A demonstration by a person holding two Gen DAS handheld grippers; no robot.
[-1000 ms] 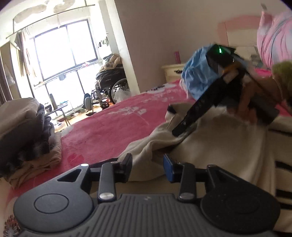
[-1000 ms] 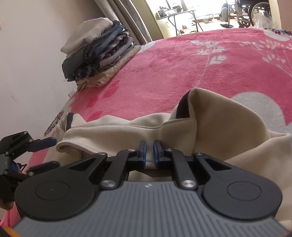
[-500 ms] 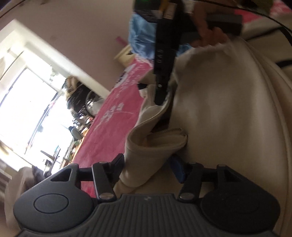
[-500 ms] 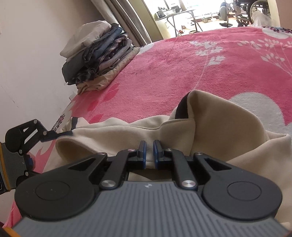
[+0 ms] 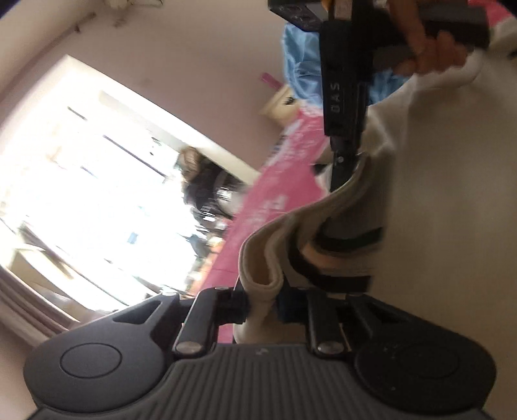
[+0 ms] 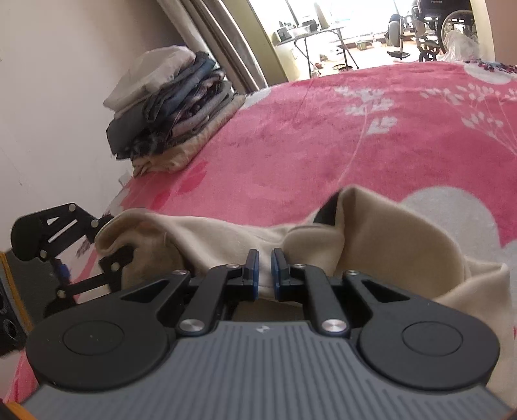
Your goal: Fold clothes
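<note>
A cream garment (image 6: pixel 387 245) with dark trim lies bunched on the pink flowered blanket (image 6: pixel 323 145). My right gripper (image 6: pixel 265 276) is shut on a fold of its near edge. At the far left of the right wrist view, my left gripper (image 6: pixel 108 242) bites into the garment's left end. In the left wrist view, rolled on its side, the left gripper (image 5: pixel 261 300) has its jaws closing, with a rolled hem of the cream garment (image 5: pixel 436 194) pinched between the pads. The right gripper (image 5: pixel 342 168) reaches down into the cloth there, held by a hand (image 5: pixel 433 48).
A stack of folded clothes (image 6: pixel 174 106) sits at the bed's far left corner by the curtains. Beyond the bed stand a folding table (image 6: pixel 310 35) and a wheelchair (image 6: pixel 446 29). Blue fabric (image 5: pixel 300 64) lies behind the right gripper.
My left gripper rolled onto its side and sank toward the garment's edge, opened wider around the hem, then closed on it. The right gripper stayed still, holding the cloth.
</note>
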